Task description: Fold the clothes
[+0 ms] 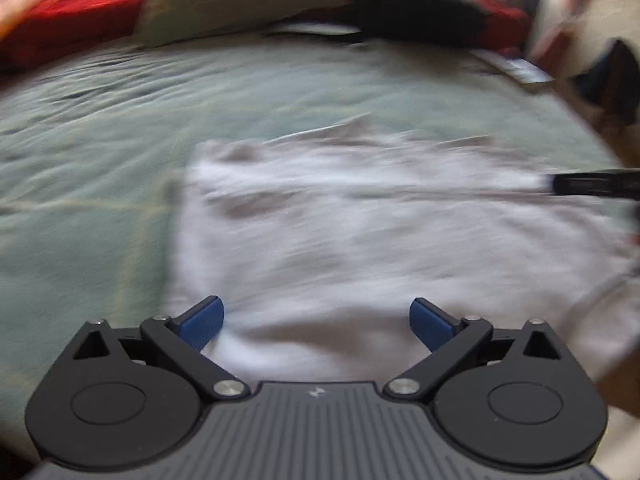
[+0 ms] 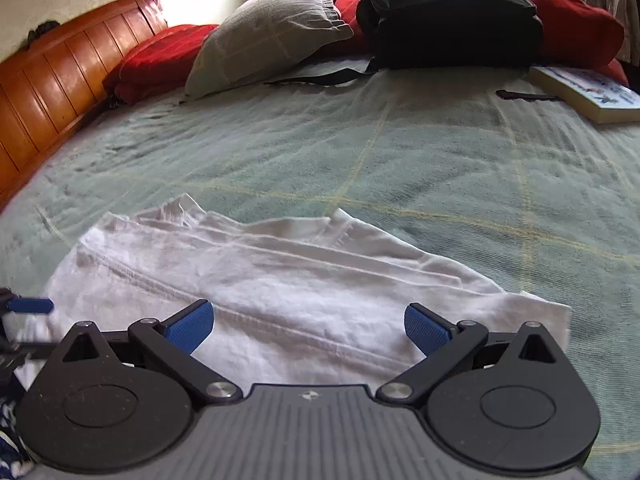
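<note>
**White garment flat on the bed, both tongs spread above it**

While the left wrist view is smeared by blur, we can still read the main facts; our left gripper hangs with its blue fingers spread wide and nothing between them, above the near edge of the white garment. Our right gripper is likewise spread and empty, over the same garment, which lies flat on the green bedspread with several folded layers and a stitched seam running across it; its far edge is ragged, with two corners poking up, and its right edge ends in a squared corner.

Beyond the garment we have a broad stretch of bare bedspread; farther back sit a grey pillow, red cushions, a black backpack and a book at the far right. A wooden headboard bounds the left side.
</note>
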Available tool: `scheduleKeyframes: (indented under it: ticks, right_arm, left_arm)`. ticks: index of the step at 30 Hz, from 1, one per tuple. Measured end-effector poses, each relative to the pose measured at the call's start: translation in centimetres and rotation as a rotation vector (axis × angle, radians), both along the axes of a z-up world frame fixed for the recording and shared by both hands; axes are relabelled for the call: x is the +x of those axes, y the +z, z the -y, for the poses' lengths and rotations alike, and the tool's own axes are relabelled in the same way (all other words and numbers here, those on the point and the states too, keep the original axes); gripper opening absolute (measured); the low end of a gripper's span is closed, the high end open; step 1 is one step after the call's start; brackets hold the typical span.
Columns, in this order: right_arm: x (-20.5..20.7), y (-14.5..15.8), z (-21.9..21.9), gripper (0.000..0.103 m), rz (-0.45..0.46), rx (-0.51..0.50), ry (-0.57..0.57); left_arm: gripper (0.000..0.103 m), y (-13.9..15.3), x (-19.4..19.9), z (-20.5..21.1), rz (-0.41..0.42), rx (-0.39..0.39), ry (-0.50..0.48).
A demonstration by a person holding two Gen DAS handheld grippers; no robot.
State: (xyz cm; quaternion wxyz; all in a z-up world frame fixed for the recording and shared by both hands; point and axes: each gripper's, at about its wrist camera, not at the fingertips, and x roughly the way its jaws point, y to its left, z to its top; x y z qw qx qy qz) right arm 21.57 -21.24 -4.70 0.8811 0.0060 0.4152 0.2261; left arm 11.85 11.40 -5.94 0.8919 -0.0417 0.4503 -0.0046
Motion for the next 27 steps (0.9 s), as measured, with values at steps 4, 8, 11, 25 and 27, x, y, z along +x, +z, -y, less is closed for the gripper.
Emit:
scheduleKeyframes:
  ticks: [4,8,11,25,27]
  right_arm:
    - [-1.6,0.5,1.2,0.103,0.024,-0.038,-0.01]
    - [-3.2,0.8,1.0,0.103,0.025,0.06,0.062]
    - [-4.3,0.6,0.0,0.103,0.008,0.126,0.123]
    - [-5.8,-1.0,1.9,0.103,-0.061,0.189,0.012]
    - [-5.9,-1.1,1.5,0.103,-0.06,0.173,0.004]
  left_arm:
    - [0.099,2.1,-0.5,-0.2,0.066,-0.043,-0.001]
    - [0.099,3.0,0.0,2.9,0.12,0.001,-0.1]
    - [0.099,2.2,0.4,4.9,0.113,-0.025,-0.163]
    - [0.1,2.1,-1.1,3.5,0.129,-0.124,-0.124]
    - [0.1,2.2,-0.8,4.0,0.125,-0.151,-0.158]
